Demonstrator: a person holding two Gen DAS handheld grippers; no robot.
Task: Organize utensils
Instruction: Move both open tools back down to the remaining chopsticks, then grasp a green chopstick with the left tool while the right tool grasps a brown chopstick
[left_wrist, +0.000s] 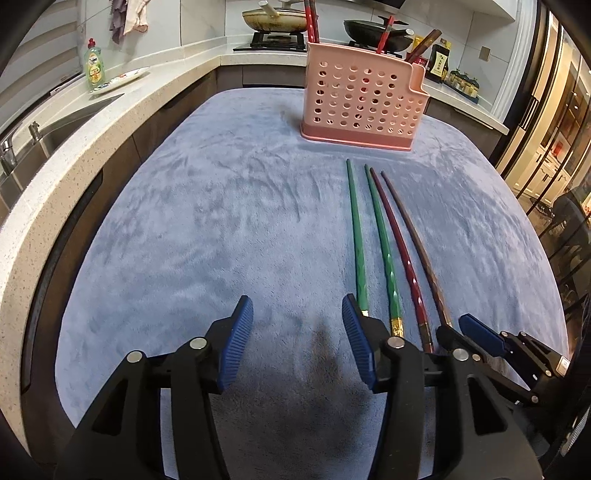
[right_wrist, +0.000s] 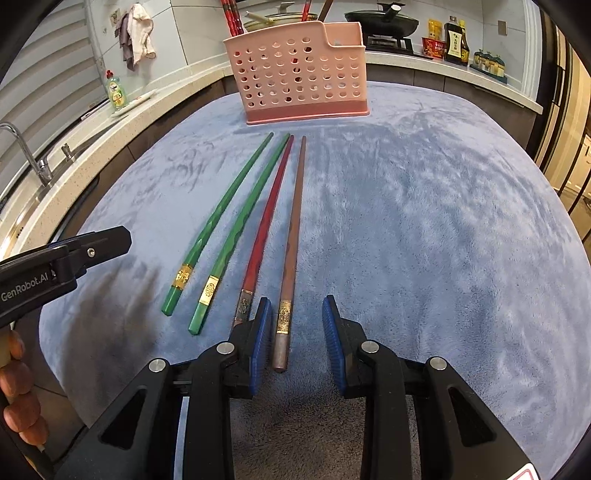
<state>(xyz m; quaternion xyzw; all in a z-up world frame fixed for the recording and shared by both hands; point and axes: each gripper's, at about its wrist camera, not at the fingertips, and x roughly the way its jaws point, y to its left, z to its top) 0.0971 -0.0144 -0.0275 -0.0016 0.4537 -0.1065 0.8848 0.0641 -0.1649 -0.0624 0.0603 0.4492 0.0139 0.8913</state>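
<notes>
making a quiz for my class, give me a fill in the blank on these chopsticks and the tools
1. Beside the red chopstick lie ___ green chopsticks.
2. The perforated plastic utensil holder is ___ in colour.
3. The brown wooden chopstick's thick end lies between the jaws of the ___ tool.
4. Both tools, including the left tool, are ___.

Missing words: two; pink; right; open
</notes>
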